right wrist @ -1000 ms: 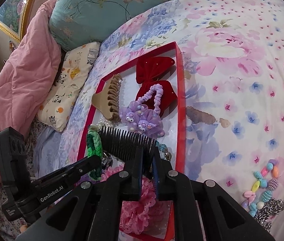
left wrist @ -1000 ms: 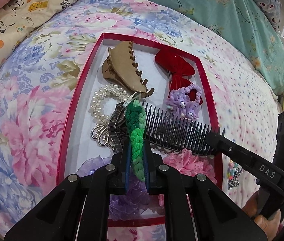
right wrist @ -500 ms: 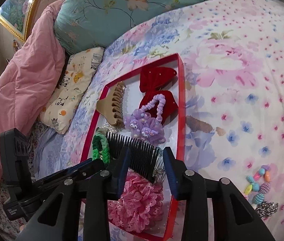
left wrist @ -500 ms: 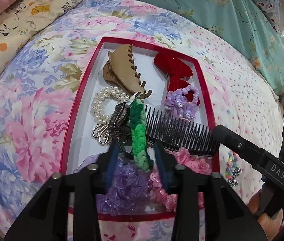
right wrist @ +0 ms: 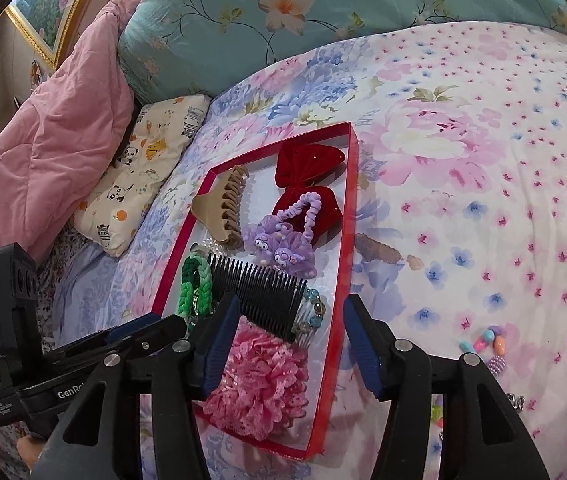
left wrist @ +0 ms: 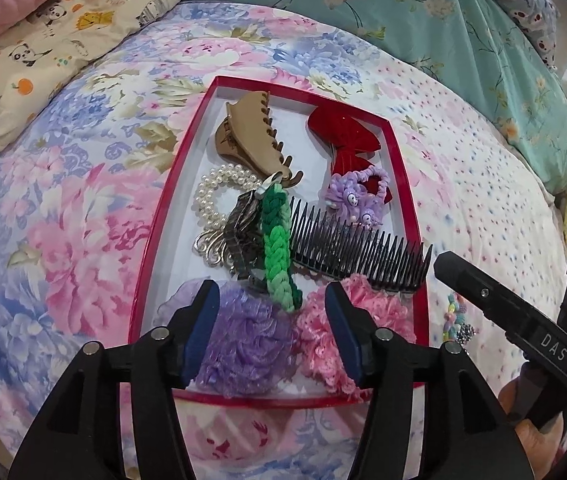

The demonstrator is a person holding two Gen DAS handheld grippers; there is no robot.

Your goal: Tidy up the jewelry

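Both grippers have just been opening. The left gripper [left wrist: 271, 328] stands spread over the green braided band [left wrist: 277, 248]; the right gripper [right wrist: 289, 344] is spread behind the black comb [right wrist: 261, 292]. Both pieces lie free in the red tray [left wrist: 163, 216]. Only the left view shows the pearl bracelet [left wrist: 213, 196] and purple scrunchie [left wrist: 243, 344].

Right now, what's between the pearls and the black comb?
The green braid and a dark metal clip lie between pearls and comb, seen from the left wrist.

Glossy red cardboard tray [left wrist: 155, 236]; matt black plastic comb [left wrist: 357, 250]; smooth tan plastic claw clip [left wrist: 249, 134]; lustrous pearl bracelet [left wrist: 213, 192]; braided green cloth band [left wrist: 277, 248]; red velvet bow [right wrist: 307, 168]; printed cotton bedspread [left wrist: 75, 216].
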